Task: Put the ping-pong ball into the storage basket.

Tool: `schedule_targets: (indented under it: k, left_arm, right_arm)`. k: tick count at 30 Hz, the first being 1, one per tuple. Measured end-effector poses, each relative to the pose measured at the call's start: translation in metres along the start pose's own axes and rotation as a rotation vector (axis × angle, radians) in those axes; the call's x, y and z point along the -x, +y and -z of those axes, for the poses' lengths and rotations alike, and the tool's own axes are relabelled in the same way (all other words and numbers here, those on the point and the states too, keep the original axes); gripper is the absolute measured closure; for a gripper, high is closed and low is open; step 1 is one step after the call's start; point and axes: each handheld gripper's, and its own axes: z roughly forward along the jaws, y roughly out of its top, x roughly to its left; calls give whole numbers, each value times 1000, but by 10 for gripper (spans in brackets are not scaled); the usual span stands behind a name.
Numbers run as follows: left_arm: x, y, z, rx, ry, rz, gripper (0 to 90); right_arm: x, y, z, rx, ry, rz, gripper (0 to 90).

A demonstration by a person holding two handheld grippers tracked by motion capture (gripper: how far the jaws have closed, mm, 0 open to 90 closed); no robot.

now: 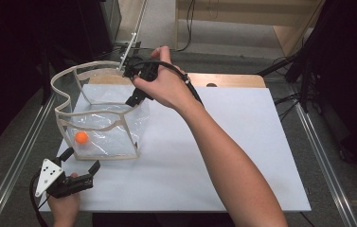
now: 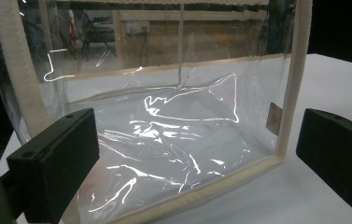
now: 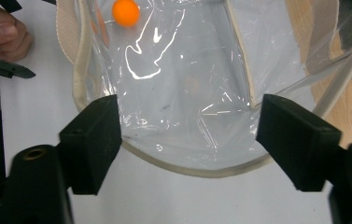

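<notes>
Over the far rim of the clear bag [image 1: 102, 120], near the counter's far left corner, my right gripper [image 1: 136, 97] hangs with its jaws spread wide and nothing between them; in the right gripper view the pads [image 3: 94, 142] stand apart above the bag's mouth, touching no plastic. An orange ball [image 1: 81, 137] lies on the bag's floor, toward the near left side. I judge the drop is done: the ball sits inside and the release is complete. My left gripper [image 1: 84, 163] waits at the counter's near left corner, just beside the bag's near wall, jaws wide and holding nothing; its own view looks through the crinkled plastic. Next, I think, the right hand must lift straight clear of the rim without snagging the cream trim [image 1: 72, 73], since the soft bag could tip.
</notes>
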Motion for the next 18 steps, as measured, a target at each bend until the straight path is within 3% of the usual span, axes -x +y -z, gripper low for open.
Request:
schedule_targets:
  k: [7, 9, 18]
  left_arm:
    - [0, 0, 0, 1, -1, -1, 0]
    - [0, 0, 0, 0, 0, -3, 1]
    - [1, 0, 0, 2, 0, -1, 1]
  right_arm:
    - [-6, -5, 6, -6, 13, 5, 75]
    - [-8, -8, 6, -10, 14, 5, 0]
    - [-12, -23, 9, -5, 1, -2, 0]
